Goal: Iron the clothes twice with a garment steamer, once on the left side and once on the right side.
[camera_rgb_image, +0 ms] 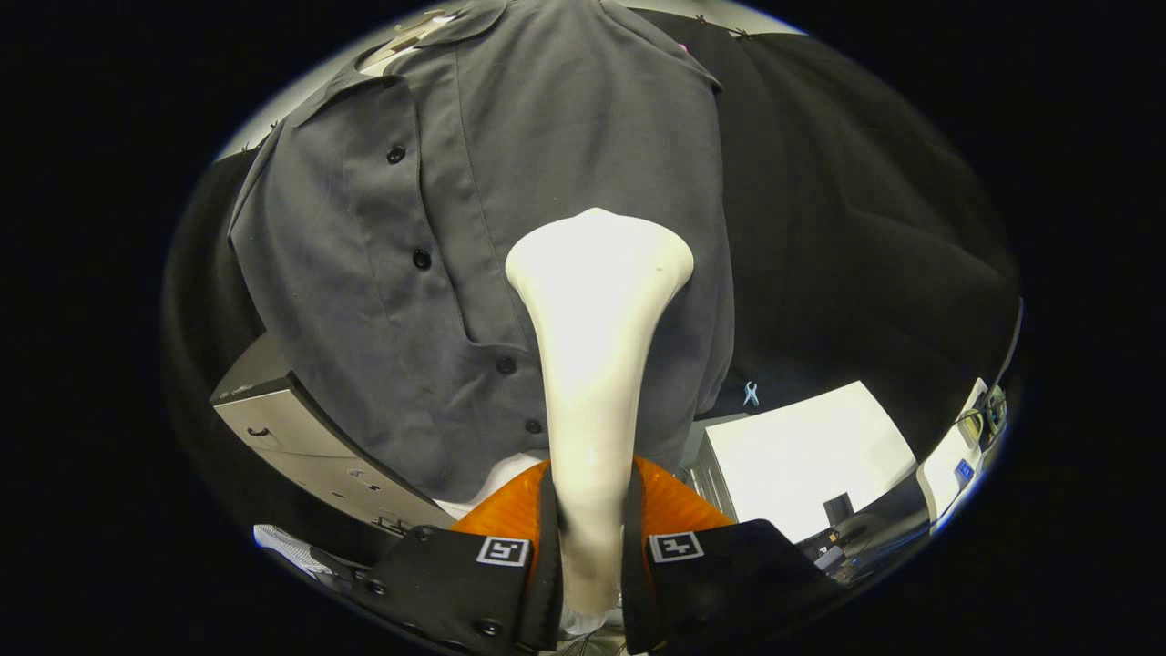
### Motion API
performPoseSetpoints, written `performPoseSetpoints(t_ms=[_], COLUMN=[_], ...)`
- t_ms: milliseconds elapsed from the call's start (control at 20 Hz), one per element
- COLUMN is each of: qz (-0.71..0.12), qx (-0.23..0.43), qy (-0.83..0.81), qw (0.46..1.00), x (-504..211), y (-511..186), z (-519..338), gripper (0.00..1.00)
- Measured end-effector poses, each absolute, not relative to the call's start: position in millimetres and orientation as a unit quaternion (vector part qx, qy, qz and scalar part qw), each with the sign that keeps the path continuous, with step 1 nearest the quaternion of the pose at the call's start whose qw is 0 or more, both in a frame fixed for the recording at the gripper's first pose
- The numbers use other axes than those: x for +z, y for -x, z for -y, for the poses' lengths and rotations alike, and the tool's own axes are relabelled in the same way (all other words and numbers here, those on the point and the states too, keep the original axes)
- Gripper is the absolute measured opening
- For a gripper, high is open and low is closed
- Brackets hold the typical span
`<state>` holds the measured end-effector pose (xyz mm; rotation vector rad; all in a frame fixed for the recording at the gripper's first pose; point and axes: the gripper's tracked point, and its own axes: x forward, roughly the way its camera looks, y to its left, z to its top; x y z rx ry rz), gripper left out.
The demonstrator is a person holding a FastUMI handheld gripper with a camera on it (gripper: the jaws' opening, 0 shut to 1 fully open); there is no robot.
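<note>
steamer (pixel 592 364) upright in tool (pixel 589 556), head toward shirt (pixel 474 228)

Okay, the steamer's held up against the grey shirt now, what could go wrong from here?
1. The gripper pinches only the narrow neck of the white steamer; pressing its head against the cloth might make it twist or slip between the fingers.
2. The head sits beside the button placket of the grey shirt; a stroke across it may snag on a button.
3. The shirt hangs loose, so pushing could swing or bunch it instead of smoothing.
</note>
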<state>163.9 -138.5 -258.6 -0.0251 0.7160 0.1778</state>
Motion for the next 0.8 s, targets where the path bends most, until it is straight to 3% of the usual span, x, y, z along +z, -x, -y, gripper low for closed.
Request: performPoseSetpoints(t_ms=[800], qz=[-0.407], qx=[0.071], qy=[0.011], qw=[0.911], x=[-326], y=[-138], z=[164], gripper=[0.34])
